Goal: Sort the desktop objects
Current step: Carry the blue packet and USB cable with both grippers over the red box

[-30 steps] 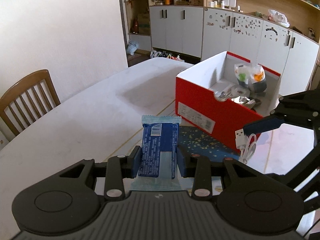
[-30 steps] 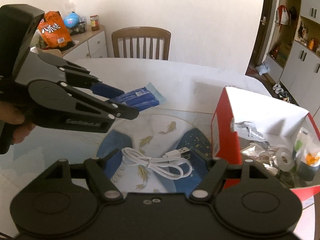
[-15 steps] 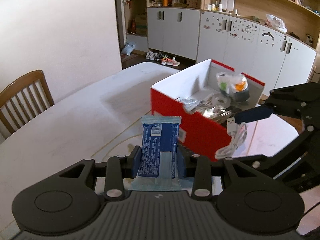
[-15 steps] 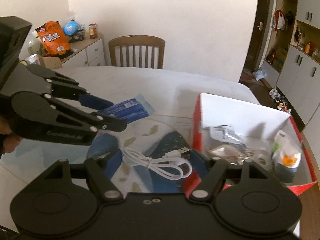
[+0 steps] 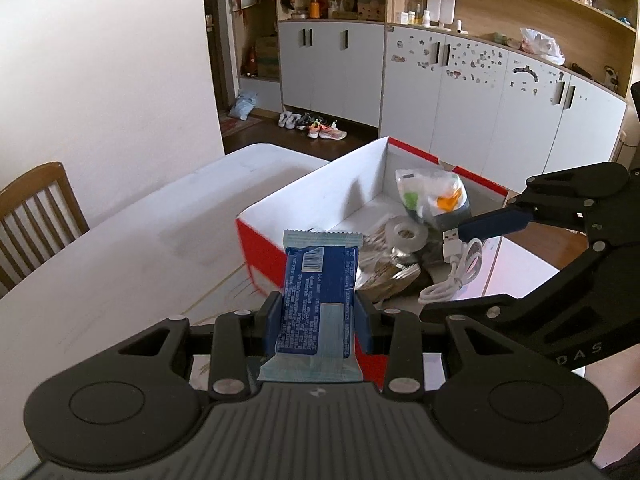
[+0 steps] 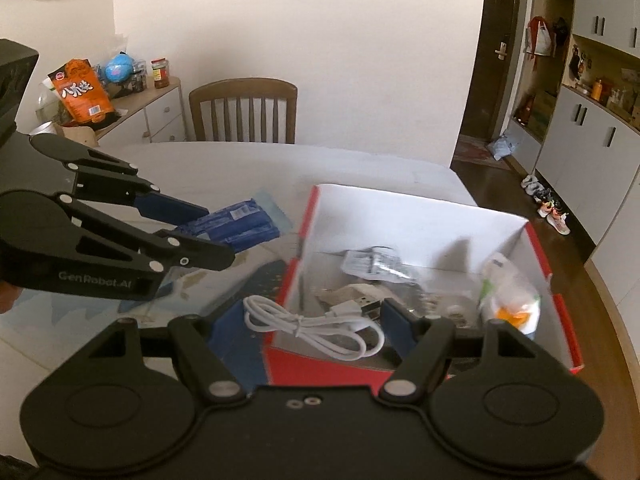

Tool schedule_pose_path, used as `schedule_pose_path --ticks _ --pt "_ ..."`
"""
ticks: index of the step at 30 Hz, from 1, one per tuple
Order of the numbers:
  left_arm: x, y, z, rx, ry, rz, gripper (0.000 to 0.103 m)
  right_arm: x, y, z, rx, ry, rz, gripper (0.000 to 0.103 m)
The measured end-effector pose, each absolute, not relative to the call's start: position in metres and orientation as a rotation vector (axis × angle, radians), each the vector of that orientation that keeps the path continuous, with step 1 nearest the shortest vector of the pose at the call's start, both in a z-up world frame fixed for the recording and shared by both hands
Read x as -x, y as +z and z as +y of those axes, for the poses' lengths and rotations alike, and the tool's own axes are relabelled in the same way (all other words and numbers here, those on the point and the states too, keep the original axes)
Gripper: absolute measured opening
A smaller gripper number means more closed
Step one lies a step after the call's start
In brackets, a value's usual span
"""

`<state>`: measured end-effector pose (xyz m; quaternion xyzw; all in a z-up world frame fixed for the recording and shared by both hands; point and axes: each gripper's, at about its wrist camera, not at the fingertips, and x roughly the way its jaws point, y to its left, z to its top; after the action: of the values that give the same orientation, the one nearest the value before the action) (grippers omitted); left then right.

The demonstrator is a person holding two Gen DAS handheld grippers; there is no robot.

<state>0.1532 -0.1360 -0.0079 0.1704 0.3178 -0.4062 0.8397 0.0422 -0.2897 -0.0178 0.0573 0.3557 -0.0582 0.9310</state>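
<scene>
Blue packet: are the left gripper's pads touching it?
Touching. The left wrist view shows both pads of the left gripper pressed against the blue packet's sides.

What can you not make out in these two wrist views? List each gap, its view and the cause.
- Printed text on the blue snack packet, left wrist view: too small.
- Items low in the red box, right wrist view: blurred, partly behind the white cable.
- How the right gripper fingers meet the cable: hidden by its coil.
- Left gripper body, right wrist view: cut off at the left edge.
</scene>
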Motion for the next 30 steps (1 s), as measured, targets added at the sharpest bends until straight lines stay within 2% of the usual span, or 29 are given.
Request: schedule_pose_path --ticks 16,30 --pt "-0.163 -0.011 -0.212 -0.401 -0.874 0.673 0.036 -0.036 -0.039 -0.356 -0.125 -0.13 0.747 0.074" --pt "-0.206 -0.032 -0.27 -0.451 -0.882 0.725 0.036 -0.044 -0.066 -0.386 -0.145 -0.138 0.792 0.074"
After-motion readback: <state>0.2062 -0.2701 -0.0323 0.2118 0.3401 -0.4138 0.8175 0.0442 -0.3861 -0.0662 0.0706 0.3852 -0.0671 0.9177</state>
